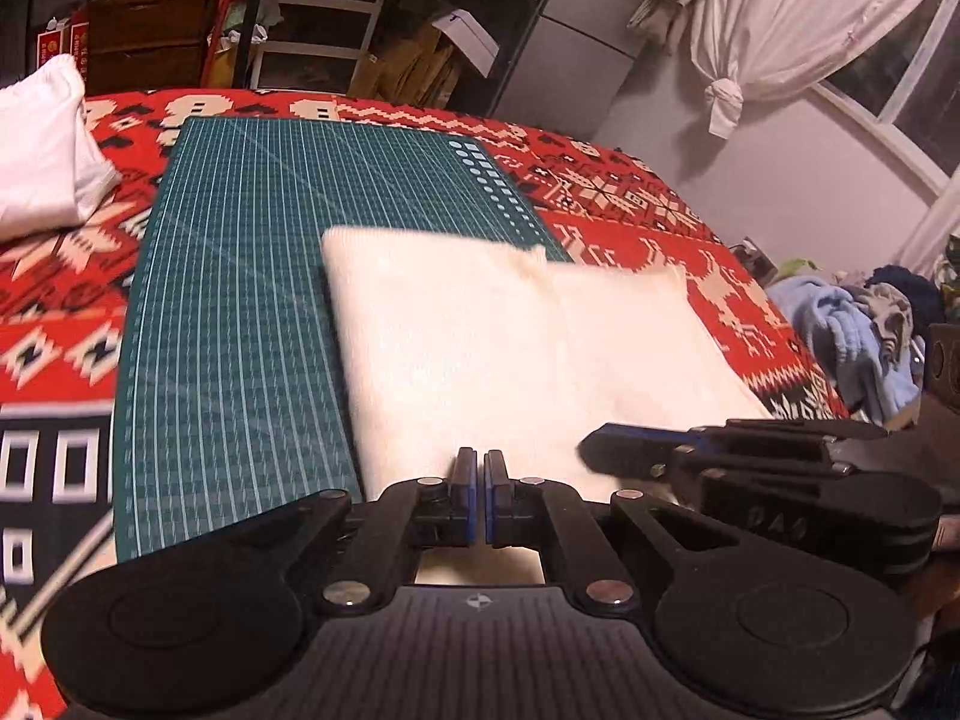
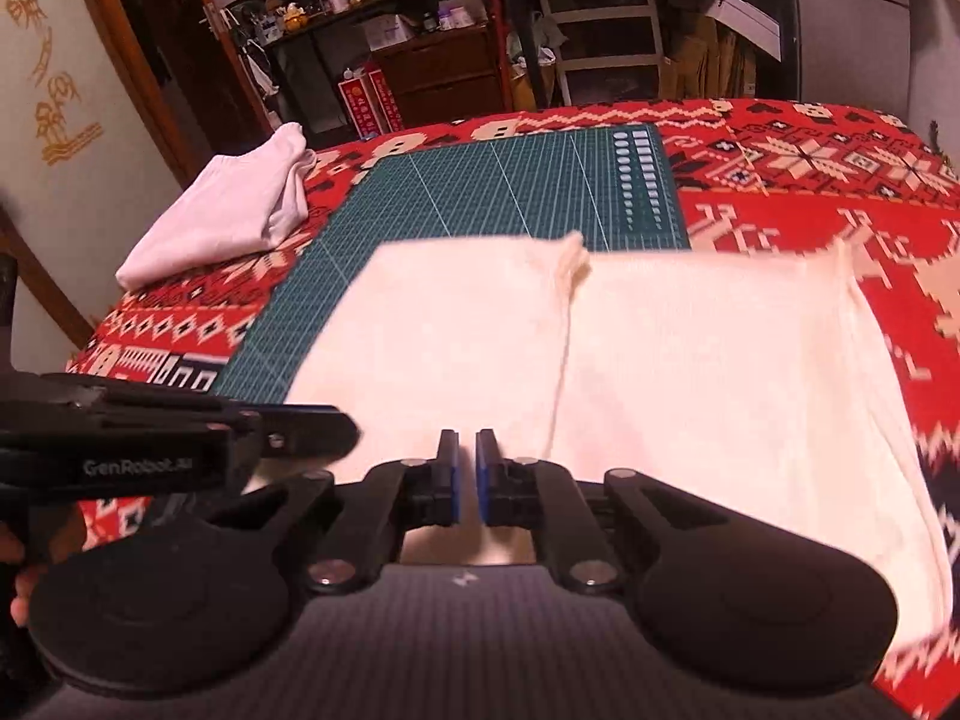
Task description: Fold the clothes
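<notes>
A cream knitted garment [image 1: 516,354] lies folded over the right part of the green cutting mat [image 1: 240,312] and onto the red patterned cover. My left gripper [image 1: 479,462] is at the garment's near side with its jaws shut on the cream fabric, and more fabric shows beneath its fingers. The right gripper [image 1: 606,438] reaches in beside it, low over the same edge. In the right wrist view the garment [image 2: 690,372] spreads ahead with a seam down its middle. There the right gripper [image 2: 467,444] is shut on the fabric. The left gripper [image 2: 342,432] is close on its left.
A folded white garment [image 2: 228,216] lies at the far left corner of the cover [image 2: 810,192]. Shelves, drawers and boxes [image 2: 456,66] stand beyond the far edge. A pile of blue and dark clothes [image 1: 858,324] lies off to the right, below the curtained window [image 1: 798,18].
</notes>
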The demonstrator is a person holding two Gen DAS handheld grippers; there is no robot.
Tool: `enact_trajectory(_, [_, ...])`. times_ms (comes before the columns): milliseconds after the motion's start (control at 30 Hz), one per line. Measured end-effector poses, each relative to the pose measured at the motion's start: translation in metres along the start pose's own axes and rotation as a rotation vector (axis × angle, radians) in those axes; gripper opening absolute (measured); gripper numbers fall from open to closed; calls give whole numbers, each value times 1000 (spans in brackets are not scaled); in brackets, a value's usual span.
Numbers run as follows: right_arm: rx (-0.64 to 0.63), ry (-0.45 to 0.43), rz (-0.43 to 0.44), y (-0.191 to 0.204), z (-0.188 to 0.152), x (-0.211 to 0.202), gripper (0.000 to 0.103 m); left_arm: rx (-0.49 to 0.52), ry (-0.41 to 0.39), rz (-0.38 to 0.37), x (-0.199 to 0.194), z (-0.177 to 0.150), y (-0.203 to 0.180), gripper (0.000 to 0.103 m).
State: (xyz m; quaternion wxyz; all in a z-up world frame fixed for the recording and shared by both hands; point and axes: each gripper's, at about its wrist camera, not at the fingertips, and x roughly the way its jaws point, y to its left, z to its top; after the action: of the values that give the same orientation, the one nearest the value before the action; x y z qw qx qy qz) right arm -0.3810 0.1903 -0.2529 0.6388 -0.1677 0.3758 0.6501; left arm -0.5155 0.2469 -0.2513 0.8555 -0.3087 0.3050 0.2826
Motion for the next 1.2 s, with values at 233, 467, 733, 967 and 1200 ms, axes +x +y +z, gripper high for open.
enact_trajectory(233, [-25, -1, -4, 1, -21, -32, 10, 22, -9, -67, -21, -15, -13, 5])
enact_trajectory(467, [-133, 18, -13, 28, -40, -34, 9, 103, 53, -66, -9, -30, -28, 5])
enact_trajectory(733, [-122, 25, 2, 22, -56, -65, 10, 80, 38, -72, -24, -39, -27, 7])
enact_trajectory(967, [-94, -12, -33, 12, -46, -67, 24, 176, 11, -13, -24, -38, -38, 33])
enact_trajectory(1200, [-90, 32, -71, 7, -51, -65, 25, 212, -15, 26, -37, -41, -45, 46])
